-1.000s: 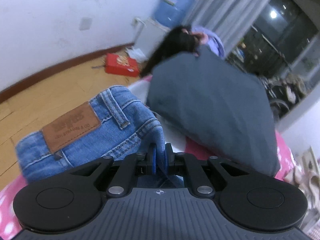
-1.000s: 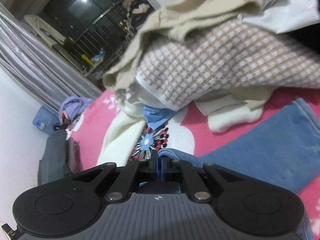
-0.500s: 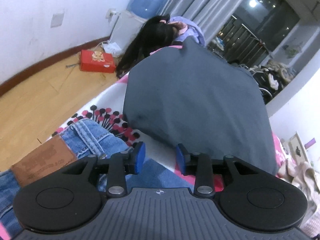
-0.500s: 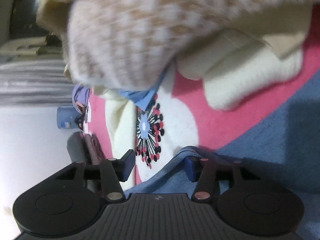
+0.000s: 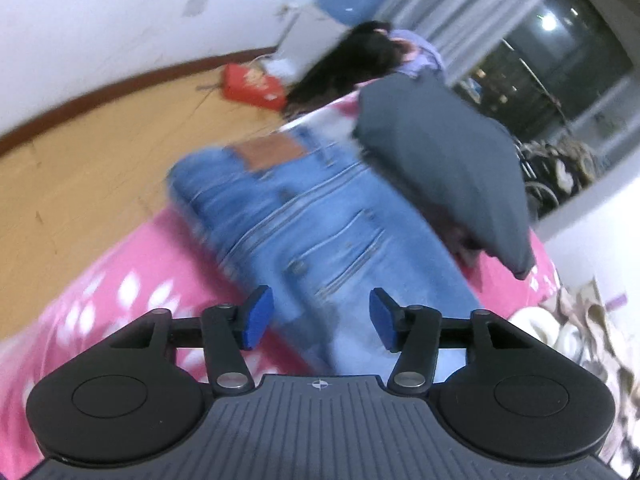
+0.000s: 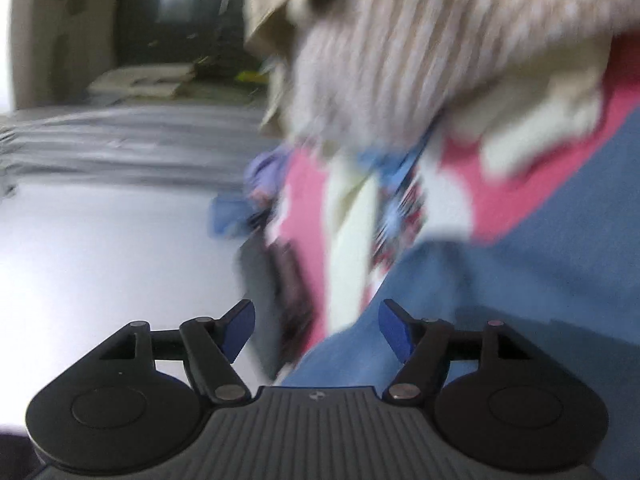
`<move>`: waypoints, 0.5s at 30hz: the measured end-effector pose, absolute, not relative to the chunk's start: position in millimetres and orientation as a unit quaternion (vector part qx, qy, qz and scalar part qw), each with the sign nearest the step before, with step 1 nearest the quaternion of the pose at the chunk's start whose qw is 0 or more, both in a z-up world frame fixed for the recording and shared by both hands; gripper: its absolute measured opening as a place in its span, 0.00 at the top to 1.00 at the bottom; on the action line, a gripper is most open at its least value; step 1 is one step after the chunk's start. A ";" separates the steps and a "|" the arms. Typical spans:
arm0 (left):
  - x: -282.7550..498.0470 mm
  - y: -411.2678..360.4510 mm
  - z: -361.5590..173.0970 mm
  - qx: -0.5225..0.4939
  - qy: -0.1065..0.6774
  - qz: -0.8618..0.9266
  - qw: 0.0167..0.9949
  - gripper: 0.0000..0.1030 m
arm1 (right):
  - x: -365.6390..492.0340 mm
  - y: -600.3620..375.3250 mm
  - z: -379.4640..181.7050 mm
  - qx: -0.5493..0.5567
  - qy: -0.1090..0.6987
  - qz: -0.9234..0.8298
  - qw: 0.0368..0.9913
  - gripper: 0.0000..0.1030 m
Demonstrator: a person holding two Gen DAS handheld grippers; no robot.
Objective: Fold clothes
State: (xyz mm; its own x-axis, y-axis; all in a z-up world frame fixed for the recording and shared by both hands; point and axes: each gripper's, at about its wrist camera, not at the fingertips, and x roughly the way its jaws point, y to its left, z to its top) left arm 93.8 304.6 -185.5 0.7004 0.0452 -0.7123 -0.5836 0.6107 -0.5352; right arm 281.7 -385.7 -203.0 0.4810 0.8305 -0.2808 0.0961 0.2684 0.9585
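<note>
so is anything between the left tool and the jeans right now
Nothing visible is. The left tool has just been opening, and the jeans lie straight ahead of it on the pink bedspread, nothing on top of them. The grey pillow lies off to their right, not in the path.

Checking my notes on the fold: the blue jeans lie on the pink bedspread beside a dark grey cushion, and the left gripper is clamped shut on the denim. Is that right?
Not quite. The left gripper is open, not clamped: its jaws have just been opening and its pads press on nothing, as the left wrist view shows. The jeans do lie on the pink bedspread beside the dark grey cushion.
</note>
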 end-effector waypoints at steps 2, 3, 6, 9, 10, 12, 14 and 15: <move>92.7 305.7 -196.9 -0.435 0.343 0.184 0.812 0.44 | 259.2 -361.1 -214.0 0.538 0.451 0.298 0.647 0.29; 93.1 306.6 -202.7 -0.455 0.343 0.172 0.804 0.43 | 246.2 -349.4 -222.3 0.539 0.463 0.307 0.634 0.29; 100.5 306.0 -217.2 -0.472 0.346 0.169 0.793 0.40 | 212.9 -320.2 -250.8 0.540 0.501 0.297 0.608 0.29; 110.4 308.3 -226.7 -0.474 0.329 0.179 0.797 0.39 | 198.1 -303.6 -274.6 0.540 0.518 0.249 0.615 0.27; 113.0 309.0 -228.0 -0.478 0.320 0.180 0.798 0.39 | 197.8 -299.6 -279.8 0.541 0.515 0.232 0.623 0.30; 119.9 312.0 -230.8 -0.487 0.307 0.186 0.796 0.39 | 200.4 -291.9 -286.6 0.552 0.500 0.207 0.635 0.30; 124.7 315.4 -235.9 -0.504 0.298 0.197 0.787 0.38 | 202.9 -286.0 -289.1 0.572 0.475 0.182 0.644 0.30; 124.7 315.0 -237.7 -0.509 0.289 0.201 0.785 0.37 | 203.5 -283.2 -289.5 0.581 0.460 0.170 0.649 0.30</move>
State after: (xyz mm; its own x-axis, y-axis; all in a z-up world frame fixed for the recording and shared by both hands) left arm 124.7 315.0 -237.7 0.7525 0.0205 -0.6582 -0.6094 0.4004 -0.6843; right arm 203.5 -283.2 -289.5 0.5190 0.7554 -0.4001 0.3143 0.2666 0.9111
